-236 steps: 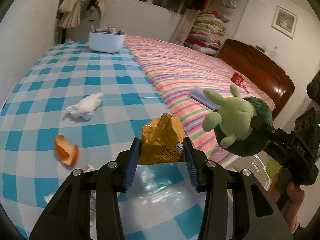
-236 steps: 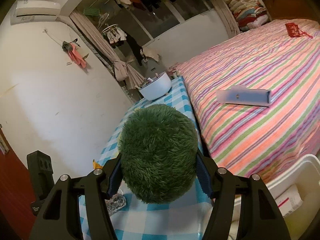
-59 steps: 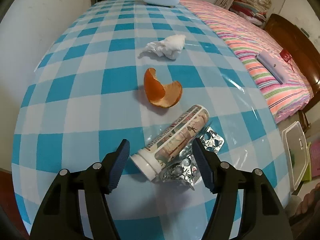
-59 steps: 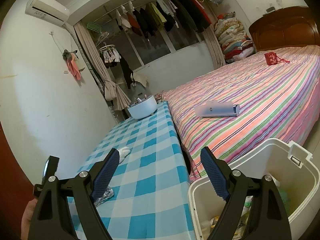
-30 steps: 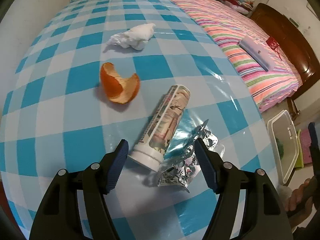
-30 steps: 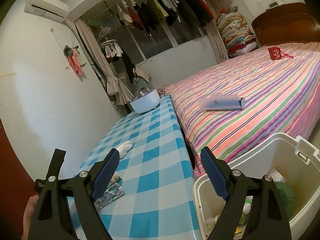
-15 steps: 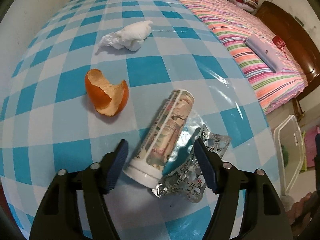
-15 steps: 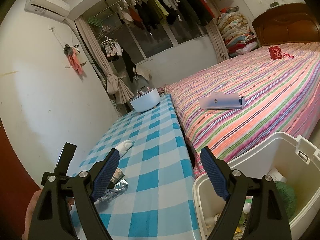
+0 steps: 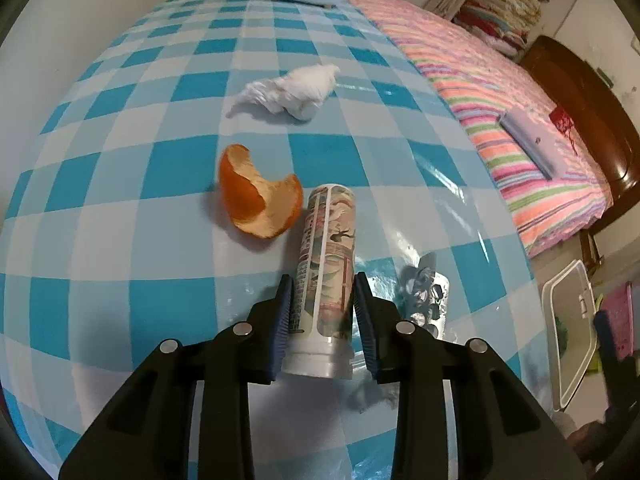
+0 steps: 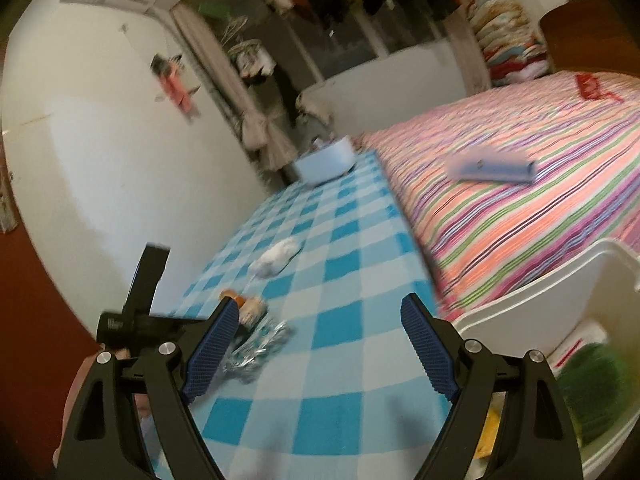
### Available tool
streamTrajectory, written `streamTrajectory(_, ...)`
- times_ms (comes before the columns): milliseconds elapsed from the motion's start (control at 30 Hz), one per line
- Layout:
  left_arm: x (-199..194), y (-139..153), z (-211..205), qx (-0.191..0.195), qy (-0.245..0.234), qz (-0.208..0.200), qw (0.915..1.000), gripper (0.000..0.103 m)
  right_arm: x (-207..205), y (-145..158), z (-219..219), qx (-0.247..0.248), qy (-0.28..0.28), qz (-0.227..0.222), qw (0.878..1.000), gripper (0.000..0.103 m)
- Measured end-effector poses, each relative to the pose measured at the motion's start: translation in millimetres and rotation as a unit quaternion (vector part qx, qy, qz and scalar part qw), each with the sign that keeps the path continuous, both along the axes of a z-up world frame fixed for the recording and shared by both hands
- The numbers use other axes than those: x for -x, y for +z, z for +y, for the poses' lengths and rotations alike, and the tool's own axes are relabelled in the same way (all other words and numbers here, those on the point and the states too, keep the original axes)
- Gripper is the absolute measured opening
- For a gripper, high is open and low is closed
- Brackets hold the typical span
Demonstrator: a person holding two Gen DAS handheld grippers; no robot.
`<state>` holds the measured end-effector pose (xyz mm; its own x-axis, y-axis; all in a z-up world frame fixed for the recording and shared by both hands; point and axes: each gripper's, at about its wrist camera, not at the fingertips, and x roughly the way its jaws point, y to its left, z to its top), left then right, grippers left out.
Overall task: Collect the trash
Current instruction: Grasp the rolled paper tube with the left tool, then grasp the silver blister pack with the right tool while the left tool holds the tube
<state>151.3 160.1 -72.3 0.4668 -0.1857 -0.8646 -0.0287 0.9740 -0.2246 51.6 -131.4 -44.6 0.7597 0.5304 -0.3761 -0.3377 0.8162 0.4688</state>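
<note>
**Left jaws close on the tube**

The left gripper (image 9: 323, 312) has just been closing — a second ago its fingers stood wide of the printed tube (image 9: 327, 264), now they clamp its sides on the checked table (image 9: 120, 240). Just beyond the left finger lies an orange peel (image 9: 258, 200), farther off a tissue wad (image 9: 290, 92); foil blister packs (image 9: 424, 296) sit beside the right finger. The right gripper (image 10: 320, 356) hangs apart, empty — the white bin (image 10: 532, 304) at its right finger holds a green plush (image 10: 596, 384).
</note>
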Motion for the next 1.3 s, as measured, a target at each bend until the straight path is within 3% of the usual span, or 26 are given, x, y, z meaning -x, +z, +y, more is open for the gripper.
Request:
streamTrajectory(367,25.0,22.4,27.6,0.012,0.030,-0.047,0.9984,0.029,-15.4,-20.5,62.1,0.014,0.072,0.068,0.995,0.081)
streamTrajectory(667,42.9,33.2,40.7,0.015,0.033,-0.072,0.9968,0.029,-27.7,-27.7,106.6,0.072,0.058,0.095,0.991,0.081)
streamTrajectory(1033,51.3,36.1,55.8,0.040,0.029,-0.083,0.9953,0.029,-44.7,-37.6,141.0,0.135,-0.011,0.135,0.981,0.081)
streamTrajectory(1300,59.3,42.4,66.2,0.051,0.027,-0.095,0.9938,0.029,-56.5,-44.7,157.2,0.144,-0.022,0.154,0.977,0.070)
